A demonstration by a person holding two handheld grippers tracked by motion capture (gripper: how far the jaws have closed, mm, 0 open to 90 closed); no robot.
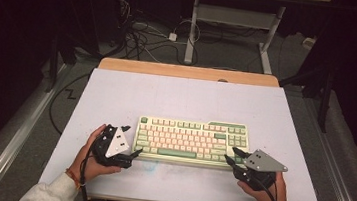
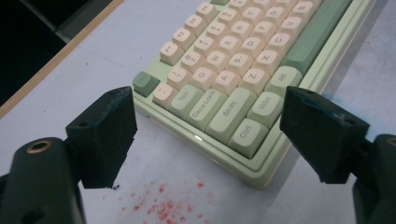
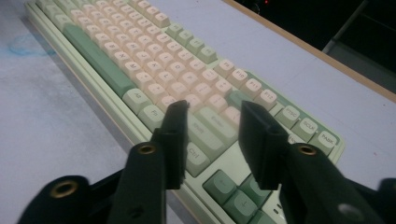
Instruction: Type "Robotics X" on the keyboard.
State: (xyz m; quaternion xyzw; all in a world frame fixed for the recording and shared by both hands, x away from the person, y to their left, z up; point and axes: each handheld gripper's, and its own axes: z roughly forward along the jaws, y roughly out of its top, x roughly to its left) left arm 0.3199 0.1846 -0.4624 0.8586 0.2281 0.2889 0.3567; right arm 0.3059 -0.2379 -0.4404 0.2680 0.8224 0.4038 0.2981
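Note:
A cream and green keyboard (image 1: 187,137) lies in the near middle of the white table. My left gripper (image 1: 131,141) is at its left end, open wide. In the left gripper view the keyboard (image 2: 233,60) has its Ctrl corner between the left gripper's (image 2: 210,135) spread jaws, and neither pad touches it. My right gripper (image 1: 231,155) is at the keyboard's right front corner. In the right gripper view the right gripper (image 3: 215,135) hangs over the Shift and Ctrl keys of the keyboard (image 3: 140,60), its jaws a narrow gap apart with nothing gripped.
The white table top (image 1: 167,94) ends in a wooden strip (image 1: 189,72) at the back. Red specks (image 2: 163,207) mark the surface near the left gripper, and a faint blue smudge (image 3: 21,46) lies in front of the keyboard. Cables (image 1: 143,34) and desk legs stand on the floor behind.

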